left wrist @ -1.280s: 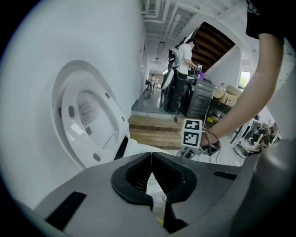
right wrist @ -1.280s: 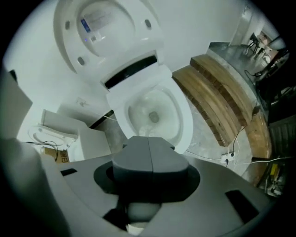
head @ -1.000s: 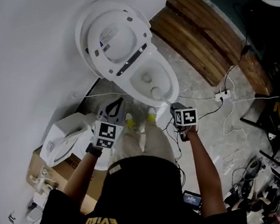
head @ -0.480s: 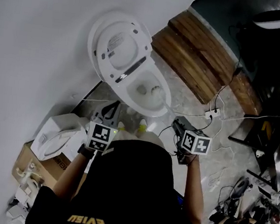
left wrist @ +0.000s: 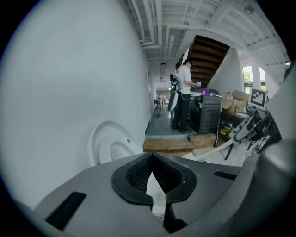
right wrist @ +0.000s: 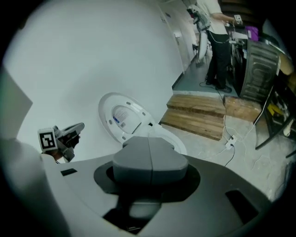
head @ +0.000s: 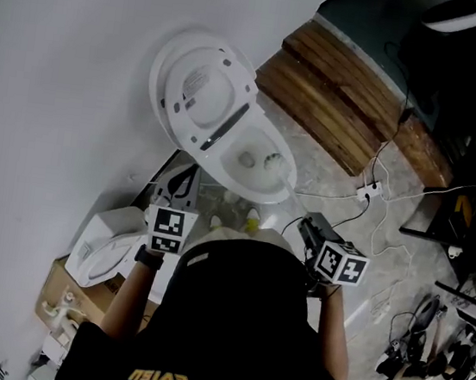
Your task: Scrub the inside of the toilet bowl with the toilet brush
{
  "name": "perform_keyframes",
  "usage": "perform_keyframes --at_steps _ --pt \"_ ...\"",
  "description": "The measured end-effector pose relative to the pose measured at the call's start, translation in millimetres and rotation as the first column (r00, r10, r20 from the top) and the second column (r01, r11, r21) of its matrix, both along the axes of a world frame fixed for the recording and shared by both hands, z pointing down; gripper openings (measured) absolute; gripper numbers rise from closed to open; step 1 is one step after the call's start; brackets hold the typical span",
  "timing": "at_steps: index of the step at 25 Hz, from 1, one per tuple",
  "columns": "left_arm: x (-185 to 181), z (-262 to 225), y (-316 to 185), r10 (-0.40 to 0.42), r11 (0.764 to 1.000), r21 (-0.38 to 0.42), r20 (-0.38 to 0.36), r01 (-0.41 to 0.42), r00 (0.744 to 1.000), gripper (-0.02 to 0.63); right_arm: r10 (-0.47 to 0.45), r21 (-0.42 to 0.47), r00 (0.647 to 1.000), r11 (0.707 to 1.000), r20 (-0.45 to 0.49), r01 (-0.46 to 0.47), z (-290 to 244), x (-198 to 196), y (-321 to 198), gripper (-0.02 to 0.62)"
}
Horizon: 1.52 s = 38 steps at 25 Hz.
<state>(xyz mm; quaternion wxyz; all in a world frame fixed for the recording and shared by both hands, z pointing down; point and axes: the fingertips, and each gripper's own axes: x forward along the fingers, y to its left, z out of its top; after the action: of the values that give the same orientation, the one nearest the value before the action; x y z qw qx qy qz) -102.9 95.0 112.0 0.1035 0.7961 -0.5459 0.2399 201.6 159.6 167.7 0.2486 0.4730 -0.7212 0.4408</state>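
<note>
We hold left gripper (left wrist: 151, 162), right gripper (right wrist: 149, 155): both jaws together, empty. Toilet bowl (head: 233, 163) ahead, between 2 grippers.

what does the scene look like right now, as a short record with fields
toilet bowl: open, by the white wall, ahead of the person
seat and lid: raised
left gripper: jaws together, nothing held
right gripper: jaws together, nothing held
toilet brush: in neither gripper
scrubbing: not under way
floor right of the toilet: wooden steps, power strip with cables
</note>
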Motion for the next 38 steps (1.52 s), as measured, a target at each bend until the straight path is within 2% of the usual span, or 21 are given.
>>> perform_keyframes --at_steps 3,6,11,13,19,23,30,35,38 --pt "-0.4 2.7 1.0 0.021 1.0 -0.01 0.011 -0.021 1.0 0.02 0.062 -0.021 0.994 0.998 0.084 -0.061 -0.6 -2.9 -2.2 0.161" --pt "10.3 4.8 2.5 0.054 0.998 -0.014 0.018 -0.054 0.998 0.02 0.084 -0.002 0.993 0.996 0.081 -0.084 -8.3 1.7 -4.6 0.161" --pt "28.7 15.3 9.3 0.077 0.996 -0.037 -0.023 -0.078 0.997 0.02 0.123 0.002 0.989 0.992 0.08 -0.123 -20.2 13.2 7.1 0.161" --pt "32.3 20.8 14.6 0.078 0.995 -0.051 -0.037 -0.08 0.996 0.02 0.105 -0.005 0.993 0.994 0.061 -0.105 -18.9 14.4 9.8 0.161" --pt "44.6 13.9 17.1 0.119 0.992 -0.033 -0.002 -0.119 0.993 0.02 0.017 0.006 1.0 1.0 0.017 -0.017 -29.7 12.1 12.2 0.161" --pt "49.1 8.1 20.2 0.102 0.995 -0.006 -0.017 -0.102 0.995 0.02 -0.061 0.024 0.998 0.998 -0.021 0.062 -36.3 9.3 1.1 0.161" --pt "24.6 11.6 32.2 0.039 0.999 -0.036 -0.007 -0.039 0.999 0.02 -0.122 0.065 0.992 0.99 -0.039 0.125 -47.9 -2.1 -22.8 0.161" --pt "10.9 14.0 33.5 0.007 0.999 -0.032 -0.005 -0.008 1.0 0.02 -0.137 0.054 0.99 0.989 -0.04 0.139 -41.6 -7.2 -27.4 0.161" --pt "0.7 26.8 38.7 -0.011 0.998 -0.057 0.001 0.011 1.0 0.02 -0.14 0.043 0.989 0.989 -0.042 0.142 -35.8 -8.6 -28.5 0.161"
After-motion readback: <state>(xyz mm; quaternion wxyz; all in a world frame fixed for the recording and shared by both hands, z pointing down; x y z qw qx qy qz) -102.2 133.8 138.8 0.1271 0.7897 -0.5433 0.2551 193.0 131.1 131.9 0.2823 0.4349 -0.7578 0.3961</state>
